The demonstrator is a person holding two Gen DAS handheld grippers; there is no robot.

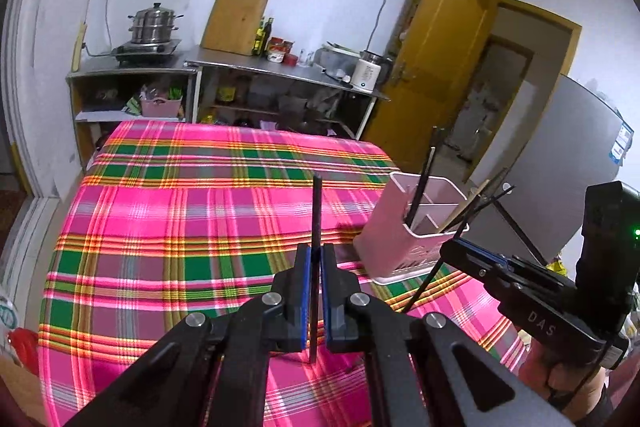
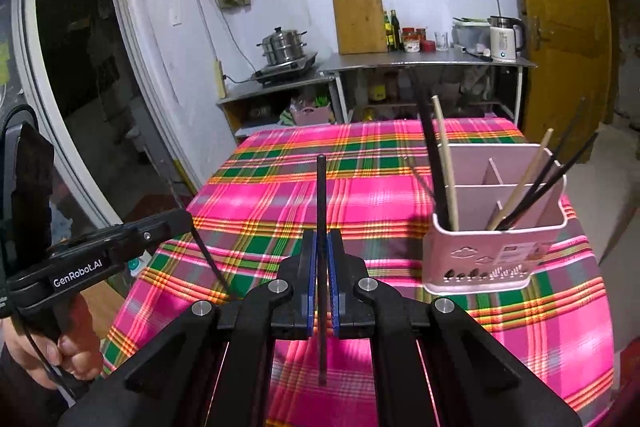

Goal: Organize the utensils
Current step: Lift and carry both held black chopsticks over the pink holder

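Observation:
My left gripper [image 1: 316,259] is shut on a black chopstick [image 1: 317,211] that stands upright between its blue pads, above the plaid tablecloth. My right gripper [image 2: 321,247] is shut on another black chopstick [image 2: 321,195], also upright. A pink utensil holder [image 2: 496,251] with dividers stands on the table to the right of both grippers and holds several black and wooden chopsticks [image 2: 448,163]. In the left wrist view the holder [image 1: 404,243] is at the right, with the right gripper [image 1: 460,251] beside it. In the right wrist view the left gripper [image 2: 184,219] is at the left.
The table wears a pink, green and orange plaid cloth [image 1: 180,227]. Behind it stand metal shelves [image 1: 256,67] with a steamer pot [image 1: 154,23], a cutting board, bottles and a kettle [image 2: 504,39]. A yellow door [image 1: 436,39] is at the right.

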